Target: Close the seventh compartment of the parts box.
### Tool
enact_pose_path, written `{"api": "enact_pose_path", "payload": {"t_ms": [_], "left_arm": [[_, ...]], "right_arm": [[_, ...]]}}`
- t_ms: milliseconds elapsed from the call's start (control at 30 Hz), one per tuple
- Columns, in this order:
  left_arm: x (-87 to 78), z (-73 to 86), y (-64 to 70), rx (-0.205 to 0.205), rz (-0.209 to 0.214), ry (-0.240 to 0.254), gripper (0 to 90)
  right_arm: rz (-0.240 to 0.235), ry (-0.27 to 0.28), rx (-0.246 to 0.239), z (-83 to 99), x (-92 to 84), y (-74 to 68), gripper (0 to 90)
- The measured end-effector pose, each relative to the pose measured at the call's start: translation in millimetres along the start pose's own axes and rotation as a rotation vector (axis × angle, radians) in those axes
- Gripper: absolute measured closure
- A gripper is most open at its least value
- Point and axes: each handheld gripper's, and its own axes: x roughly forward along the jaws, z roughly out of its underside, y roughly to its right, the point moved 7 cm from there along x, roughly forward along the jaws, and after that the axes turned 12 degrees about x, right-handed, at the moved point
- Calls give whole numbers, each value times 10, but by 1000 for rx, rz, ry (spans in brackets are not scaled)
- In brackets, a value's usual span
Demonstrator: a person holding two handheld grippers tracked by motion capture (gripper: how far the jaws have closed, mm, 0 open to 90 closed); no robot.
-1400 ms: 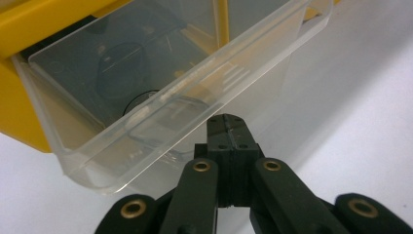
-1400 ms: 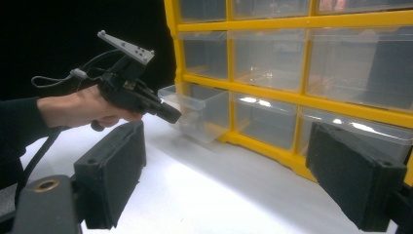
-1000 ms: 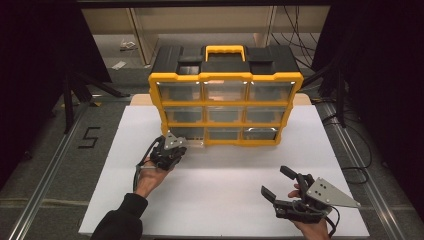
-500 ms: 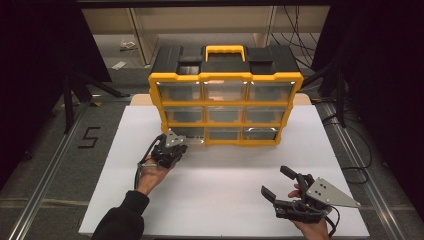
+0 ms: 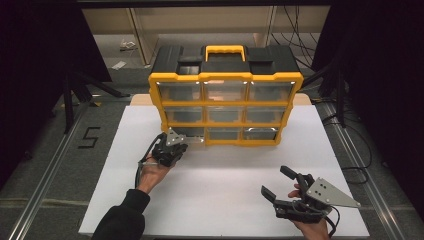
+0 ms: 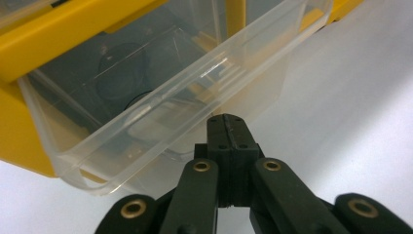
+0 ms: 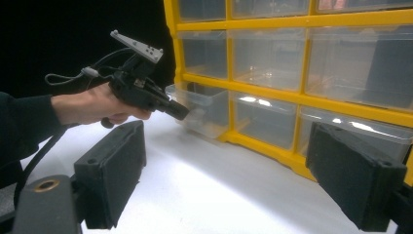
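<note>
Yellow organizer (image 5: 225, 82), nine clear drawers – left tool (image 6: 228, 127) clenched at bottom-left drawer (image 6: 160, 105); right tool (image 7: 238, 170) released.

- A black numeral "5" (image 5: 89, 137) is marked on the grey surface just left of the white sheet (image 5: 220, 200), seen in the high view.
- The yellow-and-black drawer organizer (image 5: 225, 75) carries no lettering, label or brand that can be read in any view.
- No writing can be made out on the white sheet.
</note>
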Motion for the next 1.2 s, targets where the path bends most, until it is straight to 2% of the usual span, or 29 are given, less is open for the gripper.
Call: {"api": "enact_pose_path", "payload": {"t_ms": [1200], "left_arm": [[92, -32, -72, -21, -12, 10, 898]], "right_arm": [[-1, 2, -2, 1, 7, 5, 157]]}}
